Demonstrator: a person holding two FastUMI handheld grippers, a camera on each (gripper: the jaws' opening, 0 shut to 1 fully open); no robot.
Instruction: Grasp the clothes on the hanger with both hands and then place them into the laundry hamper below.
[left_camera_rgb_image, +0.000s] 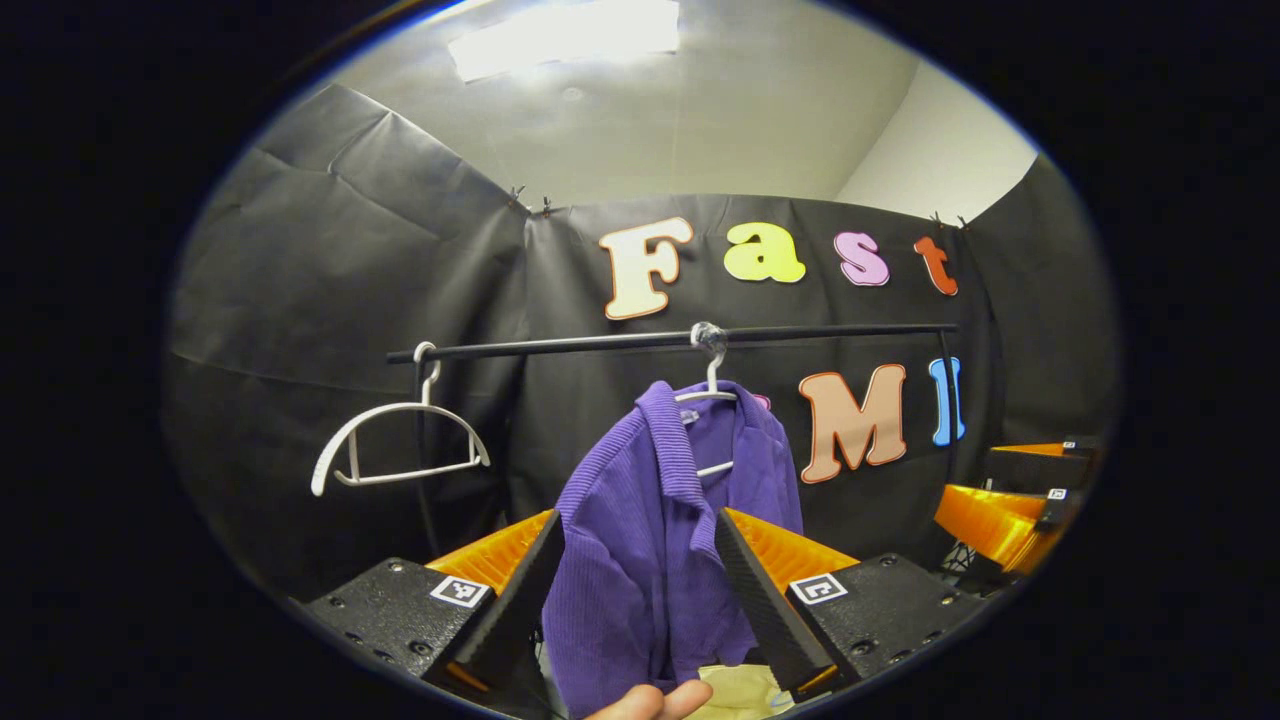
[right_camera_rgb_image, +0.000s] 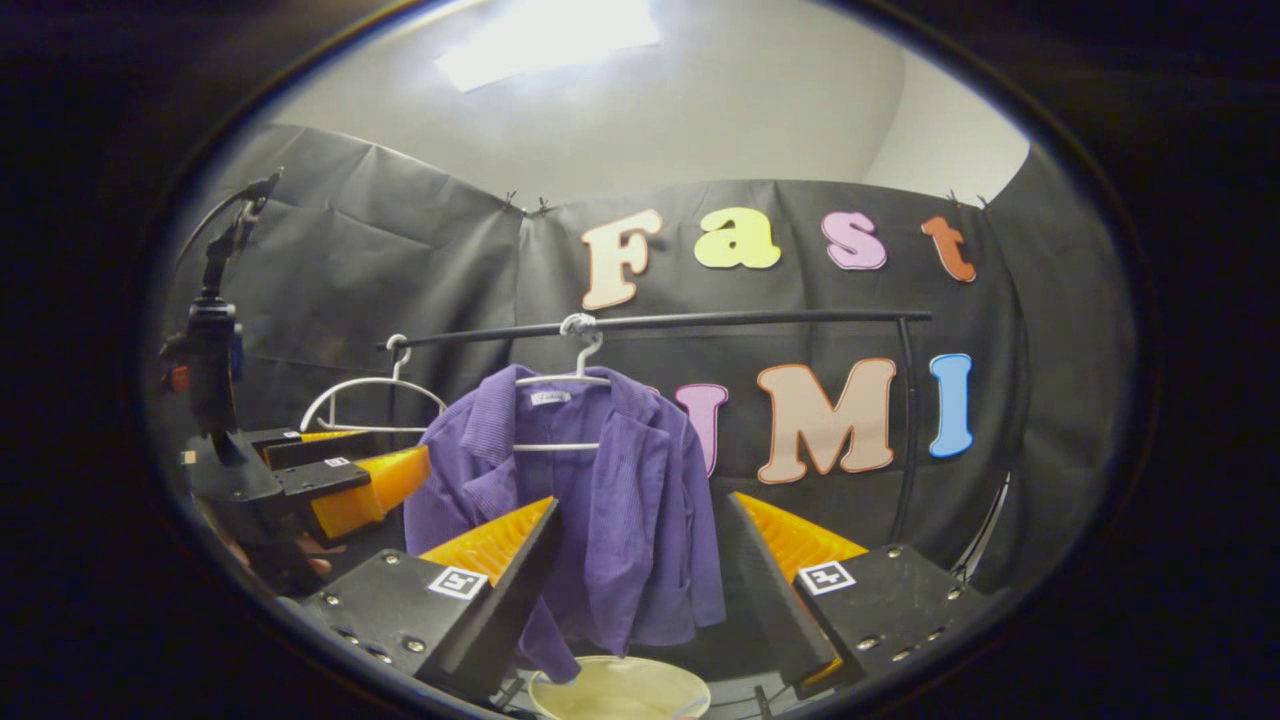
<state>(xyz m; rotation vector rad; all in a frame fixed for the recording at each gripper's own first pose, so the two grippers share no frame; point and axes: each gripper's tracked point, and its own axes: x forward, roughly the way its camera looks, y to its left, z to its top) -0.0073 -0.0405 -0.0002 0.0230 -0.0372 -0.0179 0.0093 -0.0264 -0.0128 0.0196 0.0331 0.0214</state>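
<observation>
A long black rail (right_camera_rgb_image: 660, 322) runs across the middle of both views, high enough that clothes can hang free. The purple jacket (right_camera_rgb_image: 600, 500) hangs from it on a white hanger (right_camera_rgb_image: 575, 385), in the middle of the right gripper view. It is soft and ribbed, with a collar, and its front falls open. Its hem hangs just over the pale laundry hamper (right_camera_rgb_image: 620, 690) at the bottom middle, so I think it could drop right in. An empty white hanger (left_camera_rgb_image: 400, 440) hangs at the left of the left gripper view.

The left gripper (left_camera_rgb_image: 640, 570) is spread wide, with the jacket between its fingers but not pinched. The right gripper (right_camera_rgb_image: 640, 560) is also spread wide and holds nothing; the jacket sits farther back. Both point at the jacket, ready to grab it.
</observation>
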